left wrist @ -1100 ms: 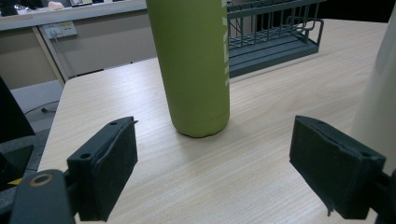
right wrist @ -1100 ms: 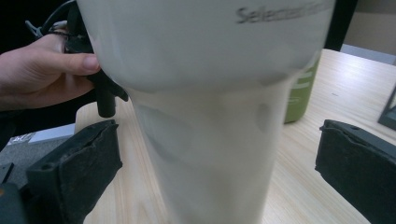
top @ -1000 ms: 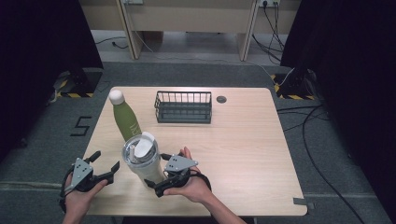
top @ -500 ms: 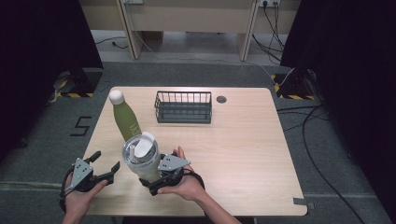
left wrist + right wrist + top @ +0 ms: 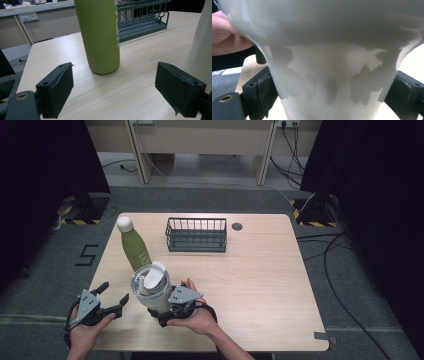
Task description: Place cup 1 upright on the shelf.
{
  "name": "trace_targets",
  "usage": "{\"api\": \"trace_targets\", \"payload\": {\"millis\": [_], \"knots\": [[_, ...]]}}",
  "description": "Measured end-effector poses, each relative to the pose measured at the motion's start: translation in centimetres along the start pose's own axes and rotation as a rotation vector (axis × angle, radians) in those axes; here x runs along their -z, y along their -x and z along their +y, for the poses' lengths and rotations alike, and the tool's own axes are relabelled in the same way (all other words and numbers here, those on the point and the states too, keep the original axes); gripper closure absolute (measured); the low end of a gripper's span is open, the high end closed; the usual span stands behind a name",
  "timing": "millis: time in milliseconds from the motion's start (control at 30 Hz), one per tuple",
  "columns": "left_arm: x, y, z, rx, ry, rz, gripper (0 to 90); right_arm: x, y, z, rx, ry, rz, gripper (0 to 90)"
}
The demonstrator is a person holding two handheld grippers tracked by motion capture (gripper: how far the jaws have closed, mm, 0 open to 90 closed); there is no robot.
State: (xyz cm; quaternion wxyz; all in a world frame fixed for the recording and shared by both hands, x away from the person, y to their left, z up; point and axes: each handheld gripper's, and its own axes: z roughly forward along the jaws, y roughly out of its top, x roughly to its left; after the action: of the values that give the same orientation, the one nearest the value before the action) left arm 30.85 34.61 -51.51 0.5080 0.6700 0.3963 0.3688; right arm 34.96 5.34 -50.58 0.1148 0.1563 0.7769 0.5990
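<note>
A white tumbler [image 5: 151, 287] with a clear lid stands near the table's front left. My right gripper [image 5: 159, 312] reaches in from the right at its narrow base. Its jaws have just been closing, and in the right gripper view both pads [image 5: 265, 91] press on the tumbler [image 5: 332, 62]. My left gripper [image 5: 114, 292] rests left of the tumbler, open, with nothing between its jaws [image 5: 115, 92]. A green bottle [image 5: 135, 247] with a white cap stands upright behind the tumbler, and straight ahead of the left gripper [image 5: 100, 35]. The tumbler's side [image 5: 202, 37] edges the left gripper view.
A dark wire basket [image 5: 196, 235] sits at the back middle of the wooden table [image 5: 260, 285], also behind the bottle [image 5: 142, 22]. A small dark round disc [image 5: 237, 226] lies beside it. Cables run over the floor at the right.
The right gripper slid in toward the tumbler and its jaws closed on the tumbler's base. The left gripper, bottle and basket have not moved.
</note>
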Motion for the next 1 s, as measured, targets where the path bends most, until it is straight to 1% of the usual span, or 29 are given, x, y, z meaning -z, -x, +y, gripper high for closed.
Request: {"api": "trace_targets", "payload": {"millis": [233, 300, 367, 400, 533, 667, 733, 867, 967, 1000], "knots": [[0.0, 0.0, 0.0, 0.002, 0.002, -0.002, 14.6, 0.1, -0.1, 0.2, 0.012, -0.010, -0.006, 10.9], [0.0, 0.0, 0.0, 0.002, 0.002, -0.004, 14.5, 0.2, -0.2, 0.3, 0.008, -0.015, -0.013, 10.9], [0.0, 0.0, 0.0, 0.001, 0.002, -0.004, 14.6, 0.3, -0.2, 0.3, 0.015, -0.016, -0.016, 11.0], [0.0, 0.0, 0.0, 0.000, 0.003, -0.004, 14.5, 0.5, -0.2, 0.5, 0.014, -0.026, -0.017, 11.0], [0.0, 0.0, 0.0, 0.001, 0.004, -0.003, 14.5, 0.6, -0.2, 0.5, 0.012, -0.026, -0.023, 11.0], [0.0, 0.0, 0.0, 0.002, 0.004, -0.003, 14.5, 0.7, 0.0, 0.5, 0.021, -0.030, -0.040, 11.1], [0.0, 0.0, 0.0, 0.001, 0.006, -0.003, 14.5, 0.9, 0.2, 0.7, 0.016, -0.033, -0.045, 11.2], [0.0, 0.0, 0.1, 0.003, 0.007, -0.003, 14.5, 1.1, 0.3, 1.0, 0.018, -0.029, -0.049, 11.2], [0.0, 0.0, 0.1, 0.004, 0.008, -0.003, 14.5, 1.3, 0.4, 1.3, 0.006, -0.014, -0.051, 11.2], [0.0, 0.0, 0.1, 0.005, 0.008, -0.002, 14.5, 1.4, 0.5, 1.5, 0.017, -0.002, -0.047, 11.2]]}}
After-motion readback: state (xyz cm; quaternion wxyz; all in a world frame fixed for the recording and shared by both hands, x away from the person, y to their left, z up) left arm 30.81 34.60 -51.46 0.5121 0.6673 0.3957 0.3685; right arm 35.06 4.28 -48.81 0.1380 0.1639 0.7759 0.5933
